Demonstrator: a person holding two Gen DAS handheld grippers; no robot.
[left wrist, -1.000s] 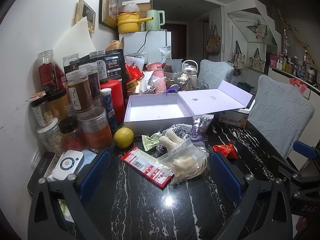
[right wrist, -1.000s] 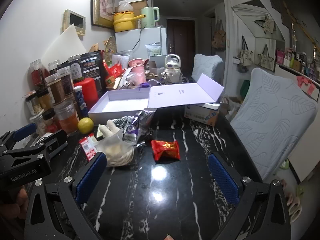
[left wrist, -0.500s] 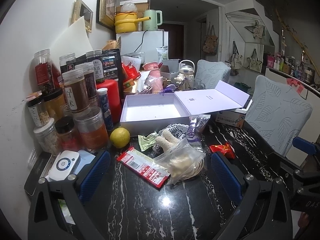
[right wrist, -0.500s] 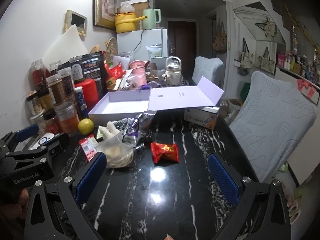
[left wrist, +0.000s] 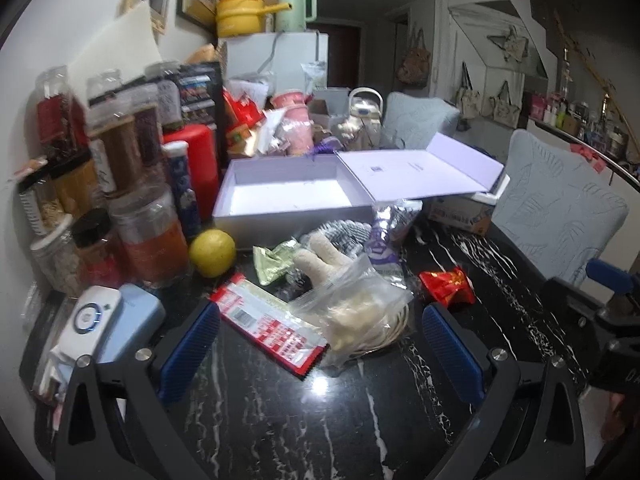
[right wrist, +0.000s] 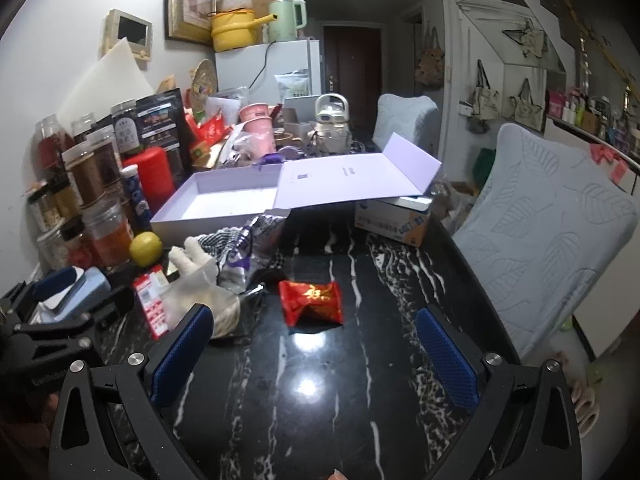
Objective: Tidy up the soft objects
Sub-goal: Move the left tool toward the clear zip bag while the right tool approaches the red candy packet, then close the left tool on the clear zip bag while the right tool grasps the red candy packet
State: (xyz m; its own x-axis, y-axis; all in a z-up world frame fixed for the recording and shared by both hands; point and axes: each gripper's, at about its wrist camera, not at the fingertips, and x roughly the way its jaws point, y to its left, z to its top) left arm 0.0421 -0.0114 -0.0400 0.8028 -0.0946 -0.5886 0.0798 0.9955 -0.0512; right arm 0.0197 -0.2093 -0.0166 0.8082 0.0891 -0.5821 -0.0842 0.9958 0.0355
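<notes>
My left claw [left wrist: 320,344] hangs wide over the black marble worktop [left wrist: 280,420], holding nothing, its blue pads [left wrist: 188,344] spread at the bottom of the frame. Between them, in the lower middle of the left view, lies a clear plastic bag [left wrist: 360,312] with pale contents, and touching its left edge a flat red-and-white packet [left wrist: 272,324]. Just above sit a cream knitted glove [left wrist: 320,260], a crumpled green wrapper [left wrist: 274,260], a checked cloth [left wrist: 344,232] and a silver-purple foil pouch [left wrist: 388,232], all bunched against the front wall of the open lilac box [left wrist: 288,196], whose lid lies flat toward the right. A yellow lemon [left wrist: 212,252] rests left of the heap, beside the jars [left wrist: 148,236] along the left side of the frame. A red candy wrapper [left wrist: 448,284] lies apart, to the right of the pile.

My right claw [right wrist: 312,344] is equally wide and empty. In its view the red candy wrapper [right wrist: 312,300] sits in the middle of the frame, just above the gap between the pads [right wrist: 444,360]. The plastic bag [right wrist: 200,296] lies at the left pad. The left claw's black frame shows at the lower left edge.
</notes>
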